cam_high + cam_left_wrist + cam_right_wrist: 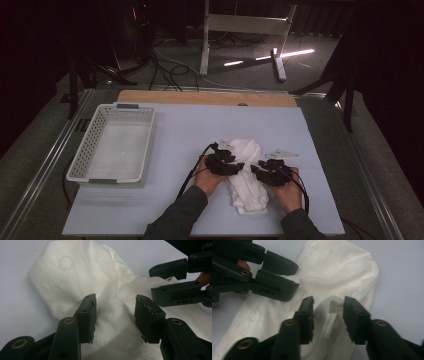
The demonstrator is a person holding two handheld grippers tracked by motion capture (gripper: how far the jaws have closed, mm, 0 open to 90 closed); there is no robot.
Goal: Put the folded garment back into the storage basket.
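- In the high view the left gripper (235,166) and the right gripper (256,170) cover the middle of the white cloth (246,180); their fingertips are too small and dark to tell from the fabric.
- In the left gripper view the cloth's near part runs off the bottom edge below the fingers (88,315).
- In the right gripper view, whether the pads (308,315) press the raised fold between them cannot be told.
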